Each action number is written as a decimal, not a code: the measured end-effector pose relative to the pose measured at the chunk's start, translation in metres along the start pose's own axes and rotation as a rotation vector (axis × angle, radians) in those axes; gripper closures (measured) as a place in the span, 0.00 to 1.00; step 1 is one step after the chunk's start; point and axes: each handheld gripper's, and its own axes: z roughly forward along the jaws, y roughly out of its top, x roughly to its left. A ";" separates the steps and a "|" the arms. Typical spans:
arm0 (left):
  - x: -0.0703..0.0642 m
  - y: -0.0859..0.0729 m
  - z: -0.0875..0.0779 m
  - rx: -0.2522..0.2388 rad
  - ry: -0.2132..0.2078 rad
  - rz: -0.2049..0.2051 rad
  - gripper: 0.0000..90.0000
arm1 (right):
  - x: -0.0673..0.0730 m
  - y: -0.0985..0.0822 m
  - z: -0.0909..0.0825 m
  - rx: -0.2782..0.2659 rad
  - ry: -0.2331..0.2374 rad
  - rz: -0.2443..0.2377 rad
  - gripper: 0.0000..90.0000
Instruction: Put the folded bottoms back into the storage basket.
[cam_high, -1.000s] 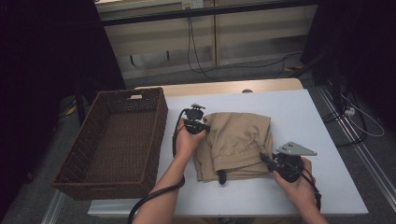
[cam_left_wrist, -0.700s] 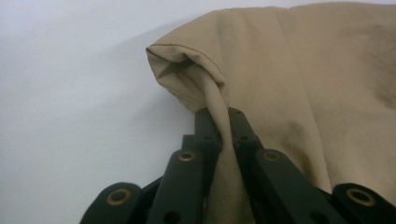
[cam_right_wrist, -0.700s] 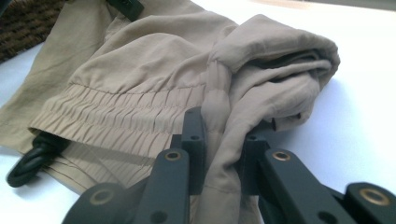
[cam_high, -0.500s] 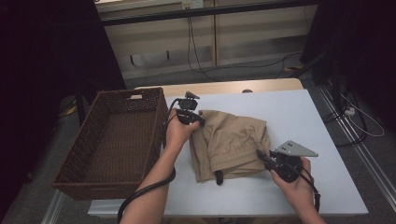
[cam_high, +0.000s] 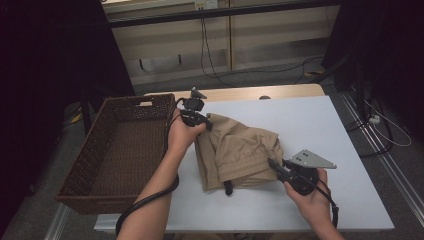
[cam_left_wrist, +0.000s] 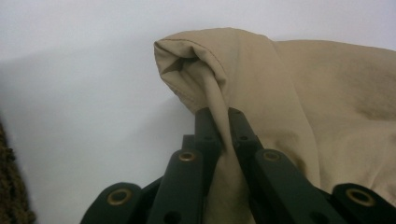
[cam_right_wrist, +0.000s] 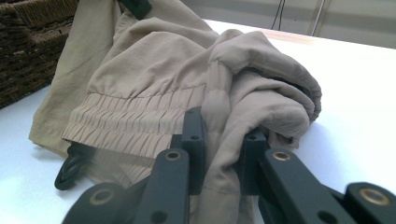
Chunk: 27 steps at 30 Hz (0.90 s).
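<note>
A tan garment (cam_high: 239, 152) with an elastic waistband (cam_right_wrist: 135, 121) and a black drawstring end (cam_high: 228, 188) lies bunched on the white table (cam_high: 310, 120). My left gripper (cam_high: 202, 121) is shut on a hemmed fold of the garment (cam_left_wrist: 219, 79) at its far left corner, lifted off the table. At the near right, my right gripper (cam_high: 272, 163) is shut on a bunch of the cloth (cam_right_wrist: 224, 140) by the waistband.
A dark wicker basket (cam_high: 95, 155) stands at the table's left edge, right beside the garment. A wooden strip (cam_high: 280, 91) runs along the table's far edge. Cables (cam_high: 205, 50) hang on the wall behind.
My left gripper has risen and moved toward the far side with the garment's corner, pulling the cloth up. The right gripper has shifted only slightly.
</note>
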 end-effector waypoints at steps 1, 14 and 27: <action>0.000 0.001 -0.001 0.006 0.003 0.001 0.95 | 0.001 0.000 0.000 -0.003 0.000 0.000 0.87; 0.003 0.009 -0.022 0.030 0.006 -0.006 0.95 | 0.006 0.012 -0.001 -0.054 0.012 -0.013 0.87; 0.009 0.013 -0.045 0.055 0.008 -0.015 0.95 | 0.015 0.020 0.001 -0.097 0.030 -0.032 0.87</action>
